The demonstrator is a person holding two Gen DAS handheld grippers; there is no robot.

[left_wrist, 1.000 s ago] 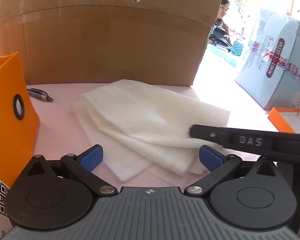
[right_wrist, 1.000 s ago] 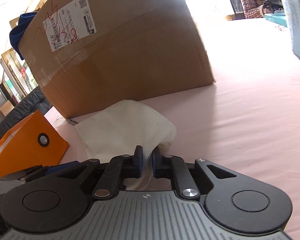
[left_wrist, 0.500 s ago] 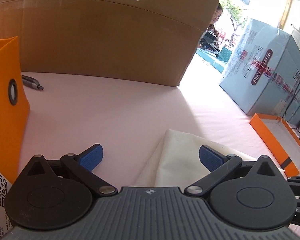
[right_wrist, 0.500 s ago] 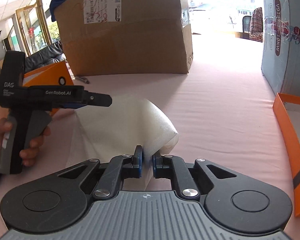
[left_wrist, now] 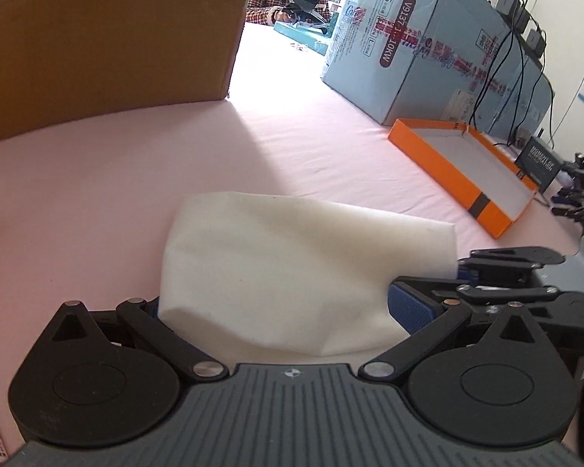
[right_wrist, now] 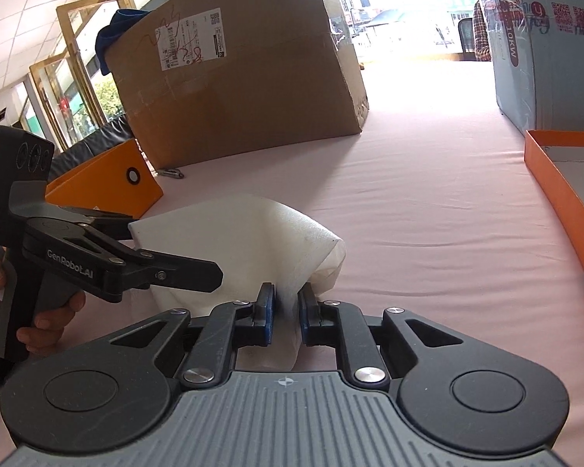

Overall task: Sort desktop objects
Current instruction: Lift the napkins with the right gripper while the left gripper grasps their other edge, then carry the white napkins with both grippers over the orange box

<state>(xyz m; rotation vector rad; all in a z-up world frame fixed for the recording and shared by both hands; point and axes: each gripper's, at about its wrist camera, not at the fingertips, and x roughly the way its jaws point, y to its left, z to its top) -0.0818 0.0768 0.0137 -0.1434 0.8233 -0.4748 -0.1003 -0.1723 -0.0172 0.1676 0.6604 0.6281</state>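
The right tool (right_wrist: pixel 286 313), its jaws easing apart around the white foam sheet (right_wrist: pixel 249 241), holds it off the pink table (right_wrist: pixel 428 225) near the orange tray (right_wrist: pixel 564 194), probably for stowing, while the left tool (left_wrist: pixel 292 303) waits spread wide.

Pink table (left_wrist: pixel 97 202) with foam sheet (left_wrist: pixel 292 264), boxes.

The white foam sheet (left_wrist: pixel 292 264) looks soft, matt and finely textured, lying on a smooth pink tablecloth (right_wrist: pixel 428 202) with faint creases. The brown box (right_wrist: pixel 245 89) is matt corrugated cardboard with a paper label, the orange tray (left_wrist: pixel 463 171) smooth card. The left gripper (left_wrist: pixel 276 307) is matt black plastic with ribbed blue pads and shiny metal pivots.
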